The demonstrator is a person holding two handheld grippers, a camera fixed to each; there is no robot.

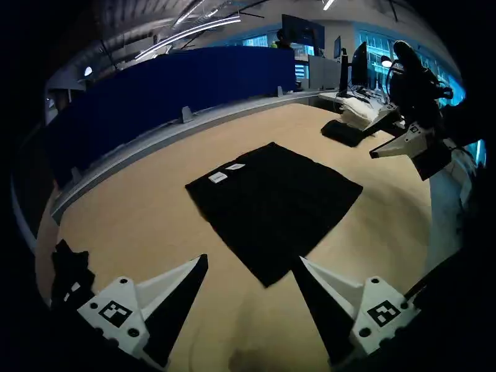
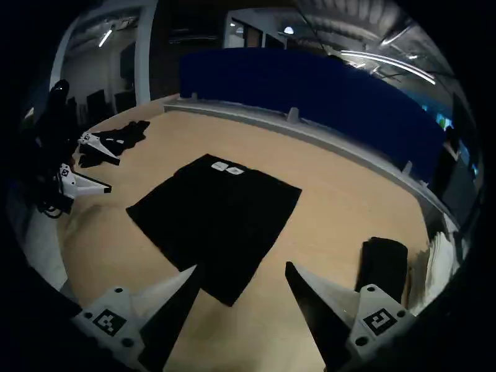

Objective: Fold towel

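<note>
The left gripper [image 1: 249,258] hovers with jaws wide apart and empty, just short of a corner of the black towel [image 1: 273,204], which lies flat on the table [image 1: 142,217]. The right gripper [image 2: 240,265] is likewise spread wide, holding nothing, at the towel's near corner.

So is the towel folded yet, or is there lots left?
Not yet. Done: the black towel lies spread flat on the table. In hand: nothing; the left gripper and right gripper are open, each facing a towel corner. Left: grabbing it and, it seems, all the folding.
</note>
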